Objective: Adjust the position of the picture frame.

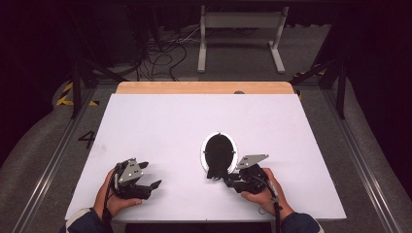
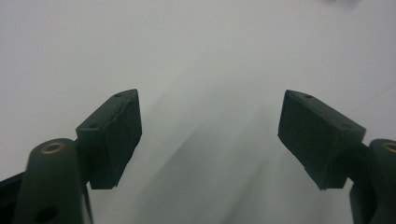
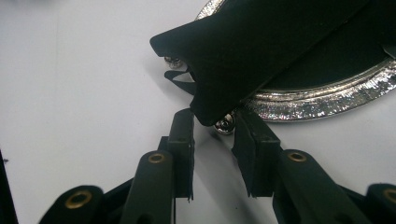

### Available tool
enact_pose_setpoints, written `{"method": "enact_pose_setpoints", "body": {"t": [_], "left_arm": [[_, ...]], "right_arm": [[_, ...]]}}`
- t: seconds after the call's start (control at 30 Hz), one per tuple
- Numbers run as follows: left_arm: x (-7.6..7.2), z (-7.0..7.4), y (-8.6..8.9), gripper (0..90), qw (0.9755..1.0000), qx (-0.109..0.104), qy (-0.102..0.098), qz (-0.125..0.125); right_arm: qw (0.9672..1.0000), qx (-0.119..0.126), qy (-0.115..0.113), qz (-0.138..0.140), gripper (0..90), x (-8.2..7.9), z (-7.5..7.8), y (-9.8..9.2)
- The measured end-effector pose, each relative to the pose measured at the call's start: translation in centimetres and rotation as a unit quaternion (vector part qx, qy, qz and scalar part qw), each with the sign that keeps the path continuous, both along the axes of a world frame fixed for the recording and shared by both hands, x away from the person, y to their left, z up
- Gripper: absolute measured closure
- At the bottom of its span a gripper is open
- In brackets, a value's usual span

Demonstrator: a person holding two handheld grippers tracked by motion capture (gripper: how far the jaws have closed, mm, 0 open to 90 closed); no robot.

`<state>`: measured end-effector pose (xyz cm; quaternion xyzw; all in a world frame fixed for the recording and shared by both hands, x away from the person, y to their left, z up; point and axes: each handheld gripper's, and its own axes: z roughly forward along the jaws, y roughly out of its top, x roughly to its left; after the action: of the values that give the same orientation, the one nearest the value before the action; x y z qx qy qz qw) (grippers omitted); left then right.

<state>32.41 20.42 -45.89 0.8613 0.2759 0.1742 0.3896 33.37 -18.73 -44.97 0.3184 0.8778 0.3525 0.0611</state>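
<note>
The right gripper [image 1: 232, 180], jaws narrowed around the black stand flap [image 3: 243, 60] without clearly pinching it, sits just nearer than the oval silver-rimmed frame [image 1: 219, 153] lying lengthwise toward the table's [image 1: 160, 116] near edge, while the left gripper [image 1: 148, 187] gapes empty, well apart.

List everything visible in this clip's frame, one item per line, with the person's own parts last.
oval frame: one, silver rim, black backing, lying right of the table's centre
black stand flap: one, at the frame's near end, between the right tongs' tips
table: one, white top, wooden far edge
white metal stand: one, on the floor beyond the table
cables: several, black, on the floor
left tongs: black, open, near left
right tongs: black, part open, at the flap
hands: two, near edge
</note>
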Motion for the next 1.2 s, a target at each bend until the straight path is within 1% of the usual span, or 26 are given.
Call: {"method": "enact_pose_setpoints", "body": {"t": [0.07,0.13,0.17,0.2,0.23,0.27,0.3,0.33,0.37,0.4,0.43,0.47,0.5,0.53,0.57,0.67,0.77,0.8,0.87,0.93,1.0,1.03,1.07,1.13,1.17,1.2], "left_arm": [[0.1,-0.1,-0.1,20.2,1.0000,0.004,0.004,0.002],[0.1,-0.2,-0.1,20.1,1.0000,0.005,0.005,0.002],[0.1,-0.2,-0.1,20.0,1.0000,0.005,0.005,0.002],[0.1,-0.2,-0.2,19.9,1.0000,0.005,0.006,0.003],[0.1,-0.2,-0.3,19.9,0.9999,0.010,0.005,0.005],[0.1,-0.2,-0.3,19.9,0.9999,0.010,0.005,0.005],[0.1,-0.3,-0.3,19.9,0.9998,0.015,0.005,0.013],[0.2,-0.3,-0.4,20.1,0.9996,0.018,0.007,0.018],[0.2,-0.4,-0.4,20.0,0.9996,0.020,0.010,0.018],[0.3,-0.5,-0.6,20.0,0.9995,0.021,0.012,0.017],[0.3,-0.5,-0.7,19.9,0.9995,0.024,0.013,0.016],[0.4,-0.6,-0.8,19.8,0.9995,0.022,0.016,0.015],[0.4,-0.6,-0.9,19.7,0.9995,0.023,0.016,0.015],[0.5,-0.6,-1.0,19.7,0.9995,0.027,0.014,0.014],[0.5,-0.7,-1.1,19.9,0.9994,0.030,0.015,0.012],[1.1,-0.7,-2.0,20.3,0.9990,0.040,0.012,0.014],[1.6,-0.4,-2.9,20.3,0.9994,0.033,0.003,0.009],[1.8,-0.3,-3.3,20.3,0.9996,0.028,0.005,0.006],[2.0,-0.2,-3.7,20.0,0.9997,0.022,0.008,-0.002],[2.2,-0.1,-4.3,20.1,0.9998,0.019,0.007,-0.010],[2.6,0.1,-4.9,20.1,0.9996,0.018,0.005,-0.020],[2.9,0.1,-5.3,20.1,0.9996,0.014,0.007,-0.024],[2.9,0.1,-5.3,20.1,0.9996,0.014,0.007,-0.024],[3.7,0.2,-6.1,20.2,0.9992,0.003,0.017,-0.035],[4.1,0.2,-6.5,20.3,0.9992,0.000,0.022,-0.034],[4.6,0.4,-7.0,20.4,0.9992,0.005,0.019,-0.034]], "right_arm": [[0.9996,0.024,0.013,-0.007,65.9,0.2,0.0,-0.3],[0.9978,0.055,0.032,-0.016,62.4,0.6,-0.1,-0.6],[0.9978,0.055,0.032,-0.016,62.4,0.6,-0.1,-0.6],[0.9949,0.081,0.052,-0.030,61.0,1.0,-0.2,-1.0],[0.9936,0.091,0.059,-0.031,59.9,1.2,-0.3,-1.1],[0.9936,0.091,0.059,-0.031,59.9,1.2,-0.3,-1.1],[0.9918,0.102,0.069,-0.034,57.5,1.3,-0.4,-1.1],[0.9869,0.128,0.090,-0.038,54.2,1.7,-0.7,-1.3],[0.9823,0.147,0.107,-0.043,54.3,2.0,-0.9,-1.5],[0.9800,0.156,0.115,-0.045,54.5,2.2,-1.0,-1.6],[0.9768,0.171,0.119,-0.050,53.7,2.4,-1.0,-1.8],[0.9727,0.186,0.128,-0.056,53.6,2.6,-1.0,-1.9],[0.9696,0.196,0.135,-0.058,52.3,2.7,-1.0,-2.1],[0.9674,0.203,0.139,-0.058,50.3,2.8,-1.0,-2.2],[0.9634,0.213,0.150,-0.061,48.5,2.9,-1.1,-2.3],[0.9554,0.228,0.170,-0.081,48.2,3.2,-1.4,-2.4],[0.9476,0.249,0.180,-0.088,48.9,3.5,-1.5,-2.3],[0.9459,0.253,0.181,-0.092,49.0,3.5,-1.5,-2.2],[0.9408,0.267,0.183,-0.100,49.8,3.7,-1.5,-2.2],[0.9391,0.271,0.182,-0.108,51.5,3.9,-1.7,-2.0],[0.9369,0.276,0.185,-0.110,50.6,4.1,-1.7,-1.6],[0.9358,0.279,0.186,-0.111,50.1,4.2,-1.8,-1.5],[0.9358,0.279,0.186,-0.111,50.1,4.2,-1.8,-1.5],[0.9363,0.278,0.183,-0.112,50.4,4.2,-1.8,-1.2],[0.9376,0.276,0.179,-0.111,50.8,4.2,-1.8,-1.2],[0.9397,0.273,0.176,-0.108,51.3,4.2,-1.8,-1.2]]}}
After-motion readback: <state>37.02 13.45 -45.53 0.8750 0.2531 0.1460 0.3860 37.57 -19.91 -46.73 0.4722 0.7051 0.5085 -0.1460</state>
